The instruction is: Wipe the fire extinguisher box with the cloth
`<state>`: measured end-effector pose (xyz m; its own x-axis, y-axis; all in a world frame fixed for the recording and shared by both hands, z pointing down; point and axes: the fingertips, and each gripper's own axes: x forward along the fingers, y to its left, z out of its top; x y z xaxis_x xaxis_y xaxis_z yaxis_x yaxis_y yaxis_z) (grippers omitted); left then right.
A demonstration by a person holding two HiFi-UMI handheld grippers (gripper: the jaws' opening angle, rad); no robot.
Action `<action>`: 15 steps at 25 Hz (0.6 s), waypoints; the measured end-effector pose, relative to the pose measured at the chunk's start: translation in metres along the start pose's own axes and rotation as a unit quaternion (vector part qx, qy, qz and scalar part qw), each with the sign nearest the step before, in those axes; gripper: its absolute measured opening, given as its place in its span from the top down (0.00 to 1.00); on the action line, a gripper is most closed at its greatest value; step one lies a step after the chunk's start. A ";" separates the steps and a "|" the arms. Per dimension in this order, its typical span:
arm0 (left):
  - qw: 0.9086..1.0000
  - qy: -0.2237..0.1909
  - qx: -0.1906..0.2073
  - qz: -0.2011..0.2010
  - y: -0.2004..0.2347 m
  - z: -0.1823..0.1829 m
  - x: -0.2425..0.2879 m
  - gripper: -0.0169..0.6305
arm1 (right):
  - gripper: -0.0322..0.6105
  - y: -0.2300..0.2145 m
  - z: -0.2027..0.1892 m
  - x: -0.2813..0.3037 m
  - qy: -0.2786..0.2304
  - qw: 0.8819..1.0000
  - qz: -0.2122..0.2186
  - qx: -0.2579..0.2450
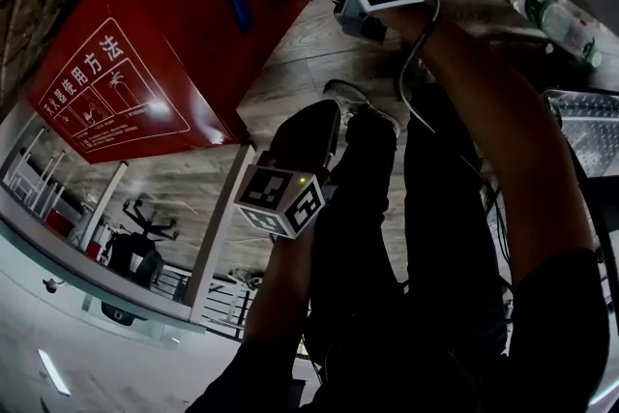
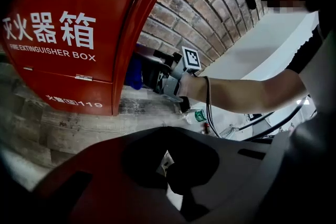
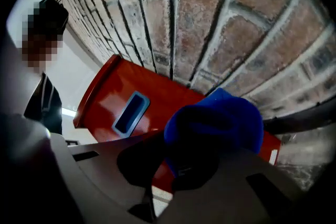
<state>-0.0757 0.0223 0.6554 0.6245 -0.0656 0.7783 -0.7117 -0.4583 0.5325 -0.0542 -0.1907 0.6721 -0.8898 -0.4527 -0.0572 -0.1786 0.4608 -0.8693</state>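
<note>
The red fire extinguisher box (image 1: 145, 63) stands on the floor against a brick wall, with white instructions on its top. In the right gripper view its side (image 3: 113, 89) shows a recessed handle (image 3: 130, 112). My right gripper (image 3: 184, 168) is shut on a bunched blue cloth (image 3: 220, 123), held at the box's side next to the wall. From the left gripper view, that cloth (image 2: 134, 72) sits just behind the box's edge. My left gripper (image 2: 168, 165) hangs back from the box with its jaws together and nothing between them; its marker cube (image 1: 280, 198) is low in the head view.
The brick wall (image 3: 210, 18) rises right behind the box. A plastic bottle (image 1: 551, 14) lies on the wood-pattern floor (image 1: 319, 53), and it shows again, green-labelled (image 2: 198, 115), under the right arm. A metal grid object (image 1: 590, 126) is at the right. The person's legs fill the lower middle.
</note>
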 end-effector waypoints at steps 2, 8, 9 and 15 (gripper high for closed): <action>1.000 0.002 -0.003 0.003 0.001 -0.004 0.000 0.98 | 0.89 0.010 -0.030 -0.003 0.046 0.999 0.018 -0.001; 1.000 0.002 -0.018 0.010 0.005 -0.012 0.002 0.98 | 0.89 0.032 -0.083 -0.006 0.110 0.993 0.046 0.014; 1.000 0.002 -0.021 0.010 0.004 -0.013 0.003 0.98 | 0.89 0.031 -0.082 -0.006 0.099 0.994 0.044 0.028; 1.000 0.005 -0.014 0.002 0.004 -0.017 0.012 0.98 | 0.89 0.005 -0.070 -0.004 0.038 0.995 0.017 0.087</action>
<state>-0.0763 0.0350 0.6722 0.6190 -0.0576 0.7832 -0.7225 -0.4328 0.5392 -0.0805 -0.1334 0.7023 -0.9245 -0.3770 -0.0569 -0.0782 0.3336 -0.9395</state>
